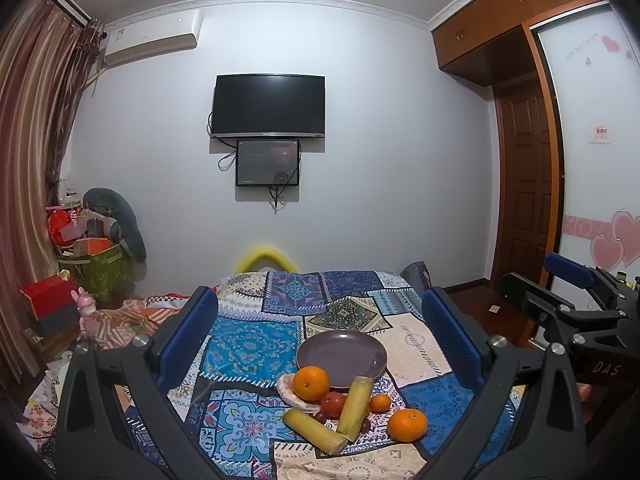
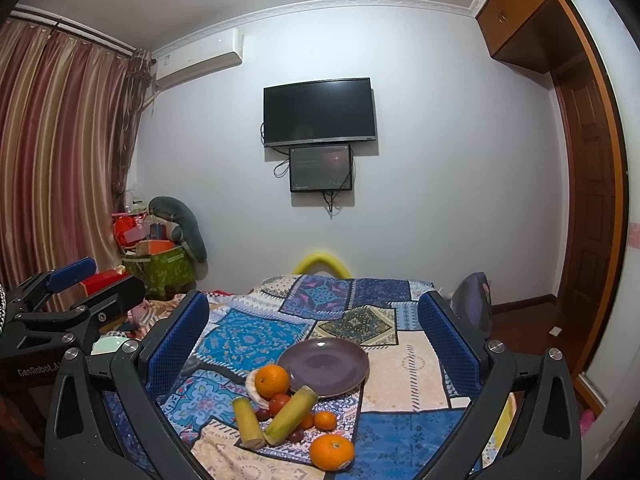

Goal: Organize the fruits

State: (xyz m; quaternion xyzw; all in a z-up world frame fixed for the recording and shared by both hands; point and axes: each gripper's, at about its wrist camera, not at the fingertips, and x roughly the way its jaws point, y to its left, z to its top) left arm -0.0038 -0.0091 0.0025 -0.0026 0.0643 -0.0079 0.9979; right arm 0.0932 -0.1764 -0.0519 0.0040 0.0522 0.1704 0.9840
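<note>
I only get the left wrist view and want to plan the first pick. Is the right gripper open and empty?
Observer: Yes. In the right wrist view, the right gripper has its fingers wide apart with nothing between them.
Operator: How does my left gripper look from outside?
Observer: The left gripper shows side-on at that view's left edge, fingers apart and empty.
Operator: Is anything under it that I miss?
Observer: A pale round thing lies just below it. I cannot tell what it is.
</note>
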